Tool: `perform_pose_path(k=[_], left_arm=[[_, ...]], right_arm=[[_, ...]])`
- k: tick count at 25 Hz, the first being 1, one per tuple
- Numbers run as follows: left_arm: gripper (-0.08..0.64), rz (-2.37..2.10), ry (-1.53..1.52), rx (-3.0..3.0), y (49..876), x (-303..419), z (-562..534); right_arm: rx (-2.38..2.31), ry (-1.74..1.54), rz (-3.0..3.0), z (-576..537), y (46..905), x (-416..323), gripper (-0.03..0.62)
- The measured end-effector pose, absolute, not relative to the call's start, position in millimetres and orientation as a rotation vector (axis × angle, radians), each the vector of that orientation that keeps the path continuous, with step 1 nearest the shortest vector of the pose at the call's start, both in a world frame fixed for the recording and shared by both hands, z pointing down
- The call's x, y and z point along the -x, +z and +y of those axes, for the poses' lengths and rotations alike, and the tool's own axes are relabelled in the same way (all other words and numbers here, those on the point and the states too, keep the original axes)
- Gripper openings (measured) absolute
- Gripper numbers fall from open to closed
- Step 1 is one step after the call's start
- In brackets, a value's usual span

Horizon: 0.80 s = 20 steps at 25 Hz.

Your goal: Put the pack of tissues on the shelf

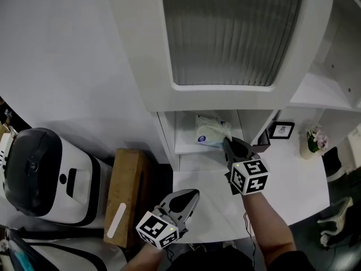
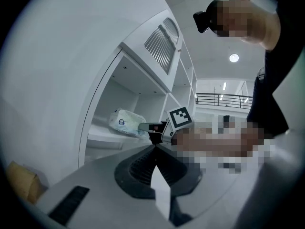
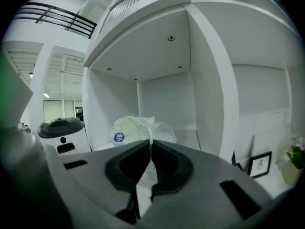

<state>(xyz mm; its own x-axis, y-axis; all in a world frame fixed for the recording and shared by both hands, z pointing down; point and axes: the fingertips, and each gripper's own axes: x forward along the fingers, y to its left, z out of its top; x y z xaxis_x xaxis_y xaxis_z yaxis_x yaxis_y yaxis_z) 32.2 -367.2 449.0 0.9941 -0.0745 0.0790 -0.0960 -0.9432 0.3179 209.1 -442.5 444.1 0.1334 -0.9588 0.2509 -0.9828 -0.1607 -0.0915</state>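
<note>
Pack of tissues (image 1: 211, 131): lying in the low open compartment of the shelf (image 1: 186, 146); white wrapper with a round blue sticker on its front; at 12 o'clock from the right gripper in the head view.

Right gripper (image 1: 225, 141): reached into the mouth of that compartment; jaws pressed together in the right gripper view (image 3: 151, 144), tips pinching the near edge of the pack's wrapper (image 3: 136, 128); marker cube facing up towards the head camera.

Left gripper (image 1: 196, 192): low over the desk (image 1: 282, 179), at 7 o'clock from the right gripper and well apart from the pack; jaws pressed together with nothing between them in the left gripper view (image 2: 155, 149); pointed towards the shelf, with the pack (image 2: 125, 122) and the right gripper (image 2: 148, 127) at 12 o'clock ahead.

Shelf: white unit standing on the desk; ribbed panel above the compartment; bare board around the pack (image 3: 190, 137).

Picture frame (image 1: 281, 130): small, black-edged, leaning at 3 o'clock from the pack, outside the compartment; seen low at the right in the right gripper view (image 3: 257, 163).

Flower pot (image 1: 313, 141): at 3 o'clock from the frame, on the desk.

Cardboard box (image 1: 127, 185): brown, at 9 o'clock from the left gripper, beside the desk edge.

White machine (image 1: 45, 174): dark-topped, at 9 o'clock from the box.
</note>
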Motion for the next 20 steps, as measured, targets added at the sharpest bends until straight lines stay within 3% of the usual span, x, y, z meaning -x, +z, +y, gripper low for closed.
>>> perform_pose_path(k=[17,20], left_arm=[[0.005,-0.103,0.095,-2.787,457,-17,-360],[0.005,-0.098,0.087,-2.792,454,-14,-357]], right_arm=[[-2.281,0.400,-1.879,-452,452,-212,0.013],[-2.295,0.399,-1.877,-447,450,-211,0.078]])
